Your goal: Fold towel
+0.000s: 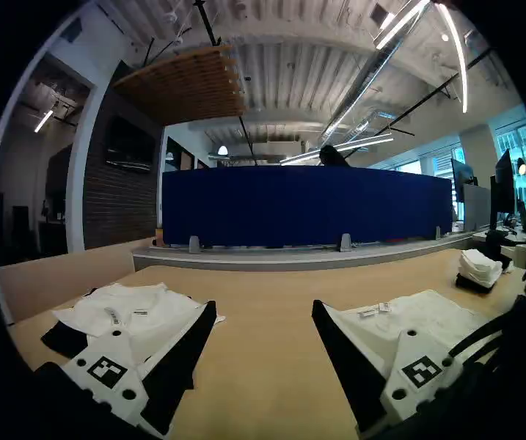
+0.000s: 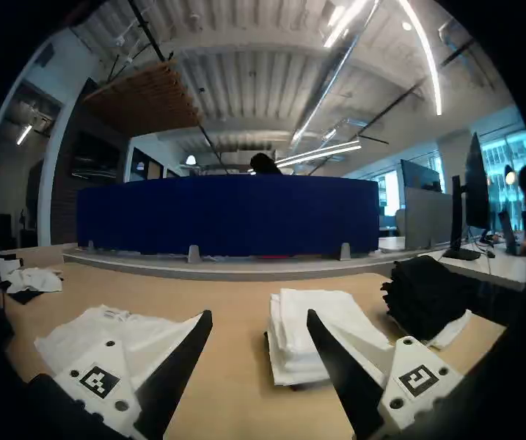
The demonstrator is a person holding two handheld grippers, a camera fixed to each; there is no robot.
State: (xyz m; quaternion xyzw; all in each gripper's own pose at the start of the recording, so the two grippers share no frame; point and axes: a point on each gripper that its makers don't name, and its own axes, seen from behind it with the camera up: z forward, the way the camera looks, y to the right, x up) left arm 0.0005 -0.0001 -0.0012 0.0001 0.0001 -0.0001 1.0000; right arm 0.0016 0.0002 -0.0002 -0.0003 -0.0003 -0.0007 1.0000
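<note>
Right gripper view: right tool [image 2: 257, 312] spread, folded towel stack [image 2: 285, 337] just ahead; left tool [image 1: 263, 302] spread over bare table [image 1: 263, 359].

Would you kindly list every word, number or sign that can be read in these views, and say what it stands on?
Nothing can be read.
Tags on the left-hand white cloth in the left gripper view: too small.
Tags on the right-hand white cloth: too small.
Square markers on the left gripper and right gripper: patterns only, no letters.
</note>
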